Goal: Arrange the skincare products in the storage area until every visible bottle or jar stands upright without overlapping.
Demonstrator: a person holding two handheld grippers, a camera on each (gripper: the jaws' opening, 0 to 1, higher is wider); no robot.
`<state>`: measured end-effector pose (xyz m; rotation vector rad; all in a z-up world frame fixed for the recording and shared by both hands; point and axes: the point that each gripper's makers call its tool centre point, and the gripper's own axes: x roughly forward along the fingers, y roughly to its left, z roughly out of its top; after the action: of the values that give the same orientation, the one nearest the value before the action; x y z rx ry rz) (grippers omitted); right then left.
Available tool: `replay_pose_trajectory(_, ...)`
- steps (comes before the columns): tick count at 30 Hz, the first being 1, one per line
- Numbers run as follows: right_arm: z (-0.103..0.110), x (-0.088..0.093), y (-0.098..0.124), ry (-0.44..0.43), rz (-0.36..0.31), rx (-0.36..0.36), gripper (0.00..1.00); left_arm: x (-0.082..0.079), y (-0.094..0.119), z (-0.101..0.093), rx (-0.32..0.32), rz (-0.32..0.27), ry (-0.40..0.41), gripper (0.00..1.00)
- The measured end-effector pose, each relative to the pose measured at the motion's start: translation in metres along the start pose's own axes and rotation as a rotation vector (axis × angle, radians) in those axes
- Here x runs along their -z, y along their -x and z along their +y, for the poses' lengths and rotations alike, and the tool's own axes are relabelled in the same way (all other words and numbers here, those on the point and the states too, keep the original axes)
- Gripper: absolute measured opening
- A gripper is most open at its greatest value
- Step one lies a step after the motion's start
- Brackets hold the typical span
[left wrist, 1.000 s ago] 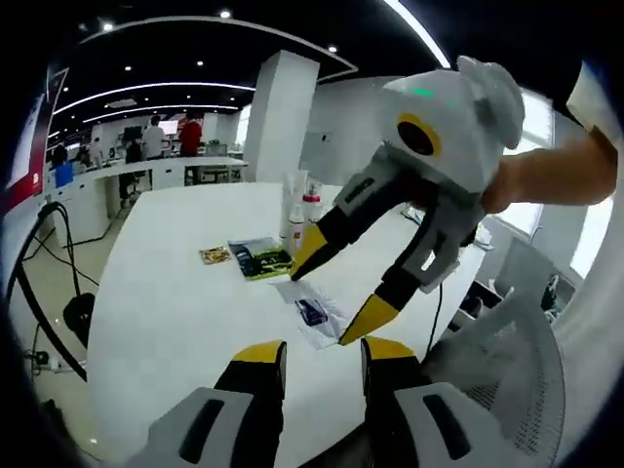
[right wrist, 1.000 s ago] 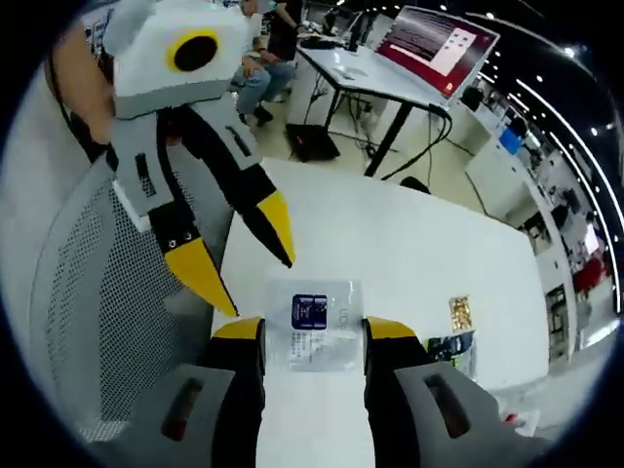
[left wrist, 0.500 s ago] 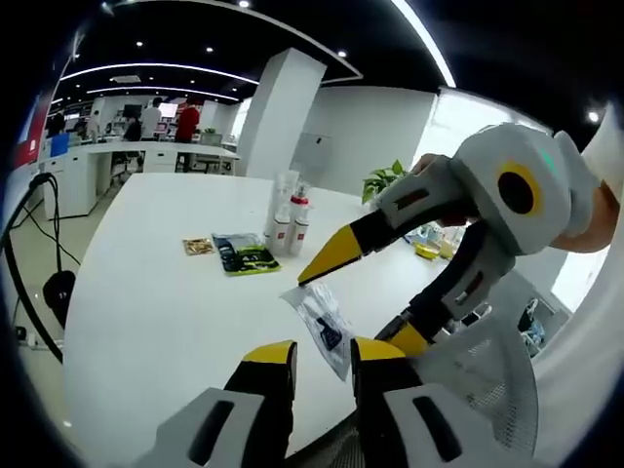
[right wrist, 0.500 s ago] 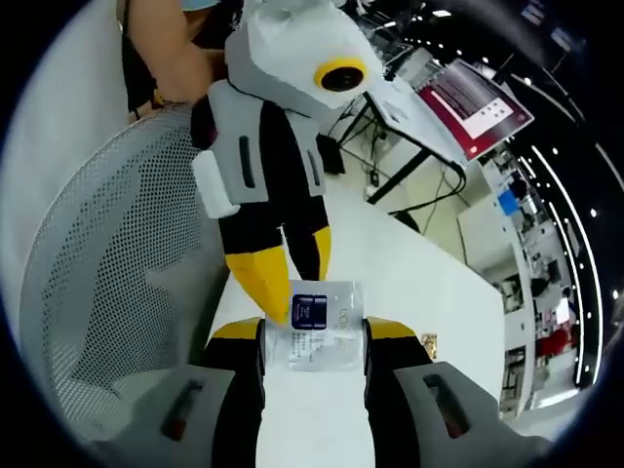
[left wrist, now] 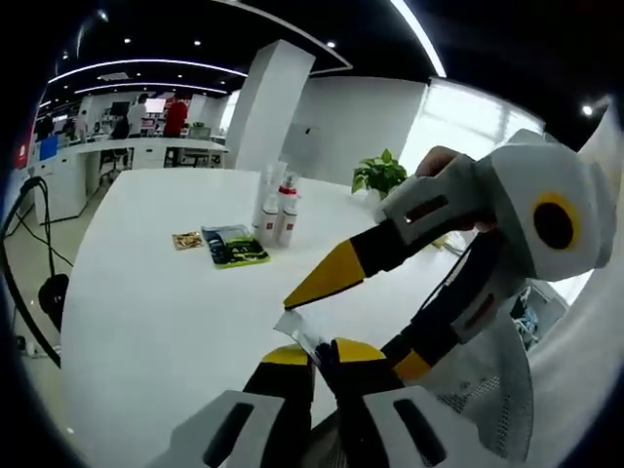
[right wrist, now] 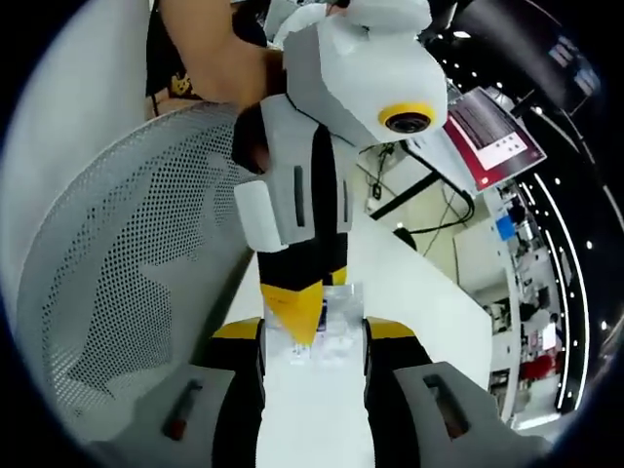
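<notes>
Left gripper (left wrist: 320, 356) jaws pinched on the clear sample sachet (left wrist: 300, 334) at 6 o'clock, apparently taking it off the right gripper (right wrist: 312, 336), whose jaws stand wide around it; spray bottles (left wrist: 276, 208) upright at 11 o'clock on white table (left wrist: 146, 292).

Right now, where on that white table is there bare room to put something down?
The white table is bare on the wide stretch between the near edge and the green packet. It is crowded around the bottles beside that packet, and at the near edge, where both tools meet on the clear sachet.
</notes>
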<state>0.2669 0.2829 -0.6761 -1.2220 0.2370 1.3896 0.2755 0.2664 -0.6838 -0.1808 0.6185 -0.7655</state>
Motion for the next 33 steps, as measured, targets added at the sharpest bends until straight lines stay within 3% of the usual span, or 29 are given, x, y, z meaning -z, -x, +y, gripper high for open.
replay_pose_trajectory(6,-0.004,0.005,0.006,-0.14,-0.026,0.031,0.31,0.001,0.002,0.001,0.001,0.014,-0.007,0.01)
replay_pose_trajectory(9,-0.002,0.015,0.012,-0.321,-0.053,0.03,0.38,-0.001,0.003,0.0,0.003,0.0,-0.014,0.01)
replay_pose_trajectory(12,0.003,0.027,0.016,-0.483,-0.075,0.021,0.37,-0.007,0.005,-0.002,0.019,-0.026,-0.001,0.01)
replay_pose_trajectory(14,0.01,0.033,0.016,-0.662,-0.113,-0.017,0.38,-0.013,0.008,-0.004,0.04,-0.053,0.022,0.01)
replay_pose_trajectory(15,0.014,0.033,0.017,-0.77,-0.143,-0.045,0.39,-0.015,0.009,-0.006,0.058,-0.061,0.034,0.01)
replay_pose_trajectory(16,0.014,0.032,0.018,-0.8,-0.157,-0.05,0.38,-0.017,0.01,-0.009,0.078,-0.073,0.049,0.01)
replay_pose_trajectory(17,0.012,0.028,0.02,-0.891,-0.217,-0.058,0.37,-0.021,0.012,-0.014,0.112,-0.09,0.068,0.01)
replay_pose_trajectory(22,-0.004,0.016,0.035,-1.177,-0.433,-0.092,0.26,-0.026,0.018,-0.027,0.196,-0.11,0.089,0.01)
replay_pose_trajectory(25,-0.002,0.012,0.038,-1.212,-0.473,-0.125,0.15,-0.026,0.02,-0.037,0.268,-0.106,0.127,0.01)
replay_pose_trajectory(30,0.003,0.009,0.039,-1.223,-0.489,-0.13,0.1,-0.026,0.021,-0.036,0.271,-0.103,0.136,0.01)
replay_pose_trajectory(33,0.003,0.013,0.043,-1.342,-0.516,-0.16,0.02,-0.026,0.02,-0.036,0.27,-0.104,0.138,0.01)
